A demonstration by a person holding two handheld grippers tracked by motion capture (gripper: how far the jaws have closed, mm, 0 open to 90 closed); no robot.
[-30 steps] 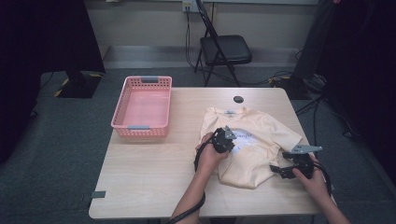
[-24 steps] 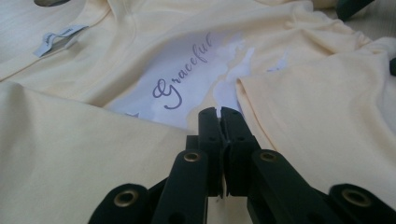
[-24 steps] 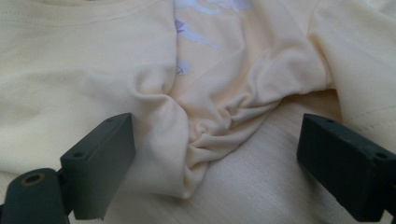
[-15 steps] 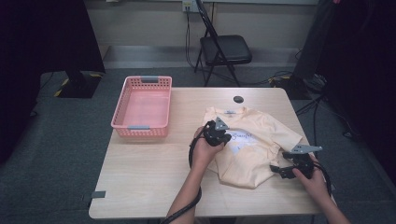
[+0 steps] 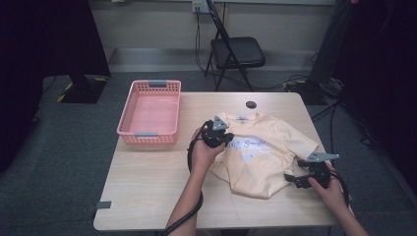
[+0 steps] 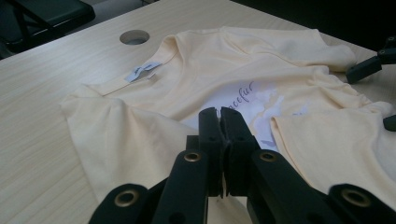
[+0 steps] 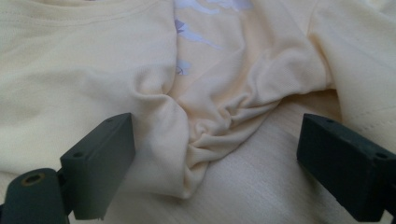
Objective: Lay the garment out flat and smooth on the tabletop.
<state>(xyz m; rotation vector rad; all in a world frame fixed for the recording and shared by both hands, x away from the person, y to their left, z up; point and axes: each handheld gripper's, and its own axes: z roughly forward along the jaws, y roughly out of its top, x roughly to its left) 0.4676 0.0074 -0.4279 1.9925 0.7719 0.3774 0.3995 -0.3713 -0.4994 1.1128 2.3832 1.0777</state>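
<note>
A pale yellow T-shirt (image 5: 265,152) with a printed front lies crumpled on the wooden table (image 5: 147,182), its neck label (image 6: 142,71) toward the far side. My left gripper (image 5: 223,137) hovers over the shirt's left shoulder, its jaws shut (image 6: 219,119) with no cloth seen between them. My right gripper (image 5: 291,180) sits at the shirt's lower right edge. Its jaws stand wide open (image 7: 219,140) on either side of a bunched fold of fabric (image 7: 205,130) resting on the table.
A pink plastic basket (image 5: 150,110) stands empty at the table's far left. A round cable hole (image 5: 251,104) lies near the far edge. A black folding chair (image 5: 236,51) is behind the table. Bare wood spreads left of the shirt.
My left gripper has moved from the middle of the shirt up and to the left, toward the shoulder. The right gripper has stayed put.
</note>
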